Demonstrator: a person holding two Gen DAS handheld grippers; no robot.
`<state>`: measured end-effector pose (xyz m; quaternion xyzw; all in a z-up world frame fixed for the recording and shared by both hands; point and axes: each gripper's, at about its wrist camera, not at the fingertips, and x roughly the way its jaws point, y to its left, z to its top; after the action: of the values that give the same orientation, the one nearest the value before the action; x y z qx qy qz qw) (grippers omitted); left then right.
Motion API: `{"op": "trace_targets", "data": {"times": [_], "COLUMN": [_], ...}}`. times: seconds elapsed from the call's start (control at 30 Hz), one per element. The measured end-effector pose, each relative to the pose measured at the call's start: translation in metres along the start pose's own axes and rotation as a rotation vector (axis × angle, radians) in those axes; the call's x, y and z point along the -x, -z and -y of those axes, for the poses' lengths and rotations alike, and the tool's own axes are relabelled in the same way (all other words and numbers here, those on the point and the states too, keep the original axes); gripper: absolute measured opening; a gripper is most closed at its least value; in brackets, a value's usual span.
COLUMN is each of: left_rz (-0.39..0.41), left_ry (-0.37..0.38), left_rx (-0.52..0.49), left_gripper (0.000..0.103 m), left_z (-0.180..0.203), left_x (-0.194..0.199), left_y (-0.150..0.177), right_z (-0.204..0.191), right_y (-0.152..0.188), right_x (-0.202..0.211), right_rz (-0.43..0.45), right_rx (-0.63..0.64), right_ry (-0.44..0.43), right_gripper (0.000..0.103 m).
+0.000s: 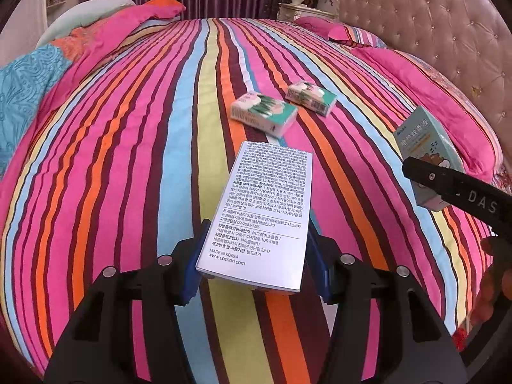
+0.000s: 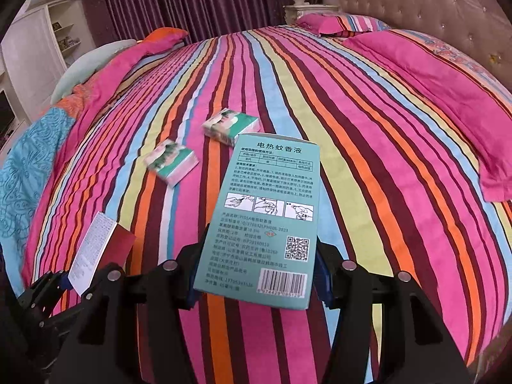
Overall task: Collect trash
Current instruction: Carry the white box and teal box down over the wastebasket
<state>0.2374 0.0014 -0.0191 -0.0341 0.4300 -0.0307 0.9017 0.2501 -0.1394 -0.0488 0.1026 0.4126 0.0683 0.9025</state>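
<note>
My left gripper (image 1: 254, 256) is shut on a white carton with Korean print (image 1: 262, 211), held above the striped bedspread (image 1: 128, 160). My right gripper (image 2: 256, 275) is shut on a teal mosquito-liquid box (image 2: 265, 217). Each shows in the other's view: the teal box (image 1: 428, 156) at the right of the left wrist view, the white carton (image 2: 92, 249) at the lower left of the right wrist view. Two small green-and-white tissue packs (image 1: 264, 113) (image 1: 312, 97) lie on the bed ahead; they also show in the right wrist view (image 2: 171, 161) (image 2: 232, 124).
Pink pillows (image 2: 448, 96) lie along the tufted headboard (image 2: 432, 9) on the right. A bunched blue and pink quilt (image 2: 48, 147) sits at the left. A nightstand with a vase (image 1: 299, 0) stands behind the bed.
</note>
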Motion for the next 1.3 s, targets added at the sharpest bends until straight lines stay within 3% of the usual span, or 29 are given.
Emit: {"op": "trace_targets", "data": {"times": [0.77, 1.3], "left_rz": [0.001, -0.073], "left_ry": [0.002, 0.030], "left_rx": [-0.047, -0.041], "left_gripper": [0.055, 0.055], "left_z": [0.007, -0.008], "left_x": [0.083, 0.125], "left_y": [0.094, 0.183], "right_z": [-0.003, -0.007], "right_y": [0.086, 0.170], "right_x": [0.084, 0.117], "right_rz": [0.001, -0.119], "right_rx": [0.061, 0.059], "right_ry": [-0.036, -0.130], "right_gripper": [0.052, 0.052]}}
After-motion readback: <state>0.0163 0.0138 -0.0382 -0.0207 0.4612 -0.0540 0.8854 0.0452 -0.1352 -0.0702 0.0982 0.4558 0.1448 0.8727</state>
